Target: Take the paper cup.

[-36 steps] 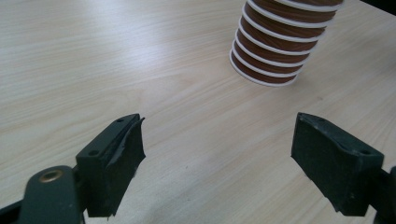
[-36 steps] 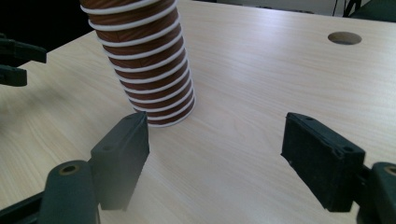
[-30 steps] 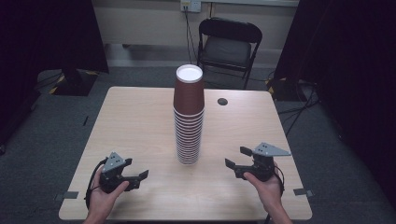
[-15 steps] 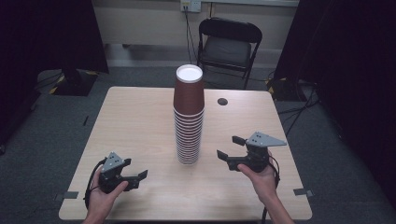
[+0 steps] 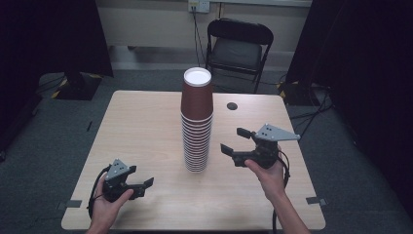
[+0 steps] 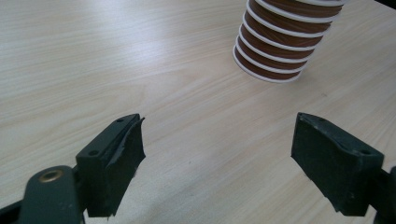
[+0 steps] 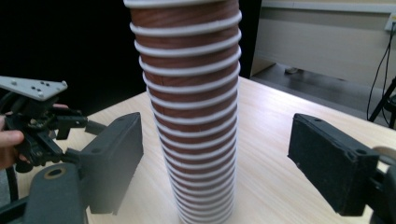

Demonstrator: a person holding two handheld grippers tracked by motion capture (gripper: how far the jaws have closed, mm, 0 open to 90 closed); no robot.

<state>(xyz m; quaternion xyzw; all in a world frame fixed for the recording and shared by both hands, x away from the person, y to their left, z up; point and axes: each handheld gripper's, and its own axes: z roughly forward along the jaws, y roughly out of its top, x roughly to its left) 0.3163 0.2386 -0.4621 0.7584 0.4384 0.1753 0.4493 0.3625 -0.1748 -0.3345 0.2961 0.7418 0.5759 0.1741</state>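
While the stack of cups point(image 5: 197, 122) stands upside down near the middle of the table point(image 5: 141, 126), the right gripper point(image 5: 237, 141) hangs in the air just beside it, on its right in the high view, pointing at the stack's lower half. Its jaws have just been opening and stand apart with nothing between them; in the right gripper view the stack point(image 7: 191, 107) rises ahead of them, untouched. The left gripper point(image 5: 145, 184) rests low near the table's front edge, well apart from the stack, jaws wide and empty.
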